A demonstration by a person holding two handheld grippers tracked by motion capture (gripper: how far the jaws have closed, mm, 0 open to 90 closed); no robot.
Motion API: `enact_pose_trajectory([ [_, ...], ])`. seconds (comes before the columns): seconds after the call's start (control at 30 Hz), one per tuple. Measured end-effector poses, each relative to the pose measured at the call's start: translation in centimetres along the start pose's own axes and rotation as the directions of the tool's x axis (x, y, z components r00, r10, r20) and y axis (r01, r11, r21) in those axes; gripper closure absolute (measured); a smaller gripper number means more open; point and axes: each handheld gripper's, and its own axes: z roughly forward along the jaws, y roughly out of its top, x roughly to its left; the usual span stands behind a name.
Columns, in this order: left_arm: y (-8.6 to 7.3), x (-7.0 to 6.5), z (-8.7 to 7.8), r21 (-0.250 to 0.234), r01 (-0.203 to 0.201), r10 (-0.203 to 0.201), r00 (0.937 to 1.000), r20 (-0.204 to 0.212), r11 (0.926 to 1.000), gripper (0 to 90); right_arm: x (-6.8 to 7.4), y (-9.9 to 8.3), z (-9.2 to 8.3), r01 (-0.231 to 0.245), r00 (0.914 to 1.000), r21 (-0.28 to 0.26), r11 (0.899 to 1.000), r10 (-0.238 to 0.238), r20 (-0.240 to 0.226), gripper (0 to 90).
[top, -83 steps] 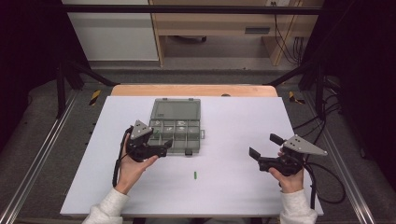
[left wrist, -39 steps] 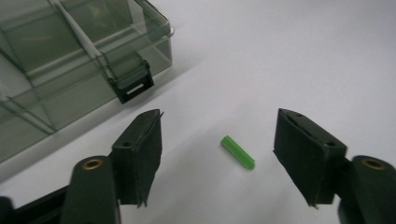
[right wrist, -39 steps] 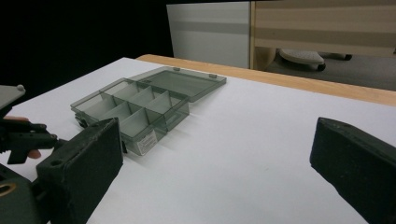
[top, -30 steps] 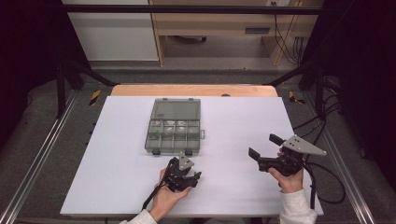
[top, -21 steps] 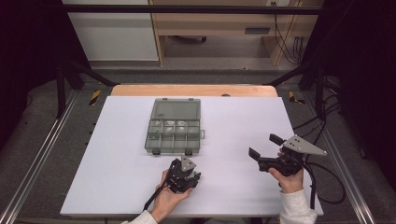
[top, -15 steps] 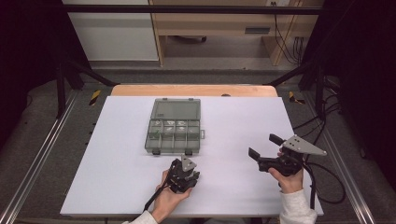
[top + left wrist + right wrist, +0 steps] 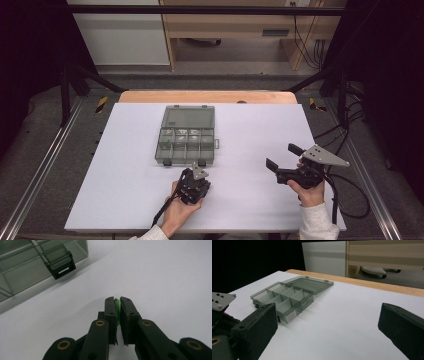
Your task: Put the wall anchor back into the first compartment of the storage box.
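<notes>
The left gripper (image 7: 117,302), earlier beside the compartment box (image 7: 186,135), now pinches a small green piece (image 7: 117,308) nearer the person; the right gripper (image 7: 282,160) stays wide open, empty.

Translucent smoky plastic box (image 7: 185,135); matt white tabletop (image 7: 110,190).

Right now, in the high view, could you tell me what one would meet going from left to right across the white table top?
Clear compartment box with its lid open → left gripper, shut on a small green piece → right gripper, jaws wide apart and holding nothing.
</notes>
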Motion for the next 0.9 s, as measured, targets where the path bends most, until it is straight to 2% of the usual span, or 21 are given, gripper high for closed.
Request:
enact_pose_trajectory([
  [0.17, 0.0, 0.2, -0.1, -0.001, -0.003, 0.003, 0.9997, 0.023, 1.0000, 84.1, 0.0, 0.0, 0.0, 0.005, 1.0000, 0.001, 1.000, -0.005, -0.001, 2.8],
  [0.33, 0.1, 0.3, -0.5, -0.006, -0.011, 0.011, 0.9995, 0.028, 0.9999, 84.1, 0.0, 0.0, 0.0, 0.004, 1.0000, 0.002, 1.000, -0.004, 0.000, 2.9],
  [0.7, 0.5, 1.1, -3.1, -0.081, -0.004, 0.007, 0.9992, 0.040, 0.9967, 84.2, 0.0, -0.1, 0.0, 0.004, 1.0000, 0.002, 1.000, -0.004, 0.001, 2.8],
  [0.9, 0.9, 2.0, -5.0, -0.121, 0.007, -0.002, 0.9993, 0.038, 0.9927, 84.2, -0.1, -0.1, 0.0, 0.004, 1.0000, 0.000, 1.000, -0.004, 0.000, 2.8],
])
